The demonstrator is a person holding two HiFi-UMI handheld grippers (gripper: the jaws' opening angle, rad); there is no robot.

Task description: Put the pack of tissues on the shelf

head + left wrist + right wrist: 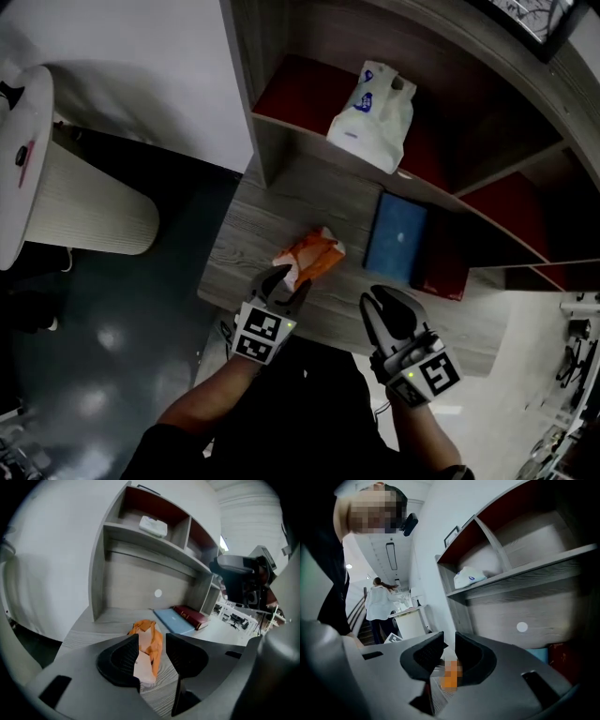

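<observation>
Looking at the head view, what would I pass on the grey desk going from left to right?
orange pack of tissues → blue book → dark red book

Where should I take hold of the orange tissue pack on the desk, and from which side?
I'd grip the tissue pack across its two long sides, near its white near end, bringing the left claw in from the front edge of the desk. The pack lies lengthwise along that claw's line, already between its open jaws, and looks narrow enough to close on.

orange pack's (317,253) near end hidden behind left gripper (289,281)
</observation>
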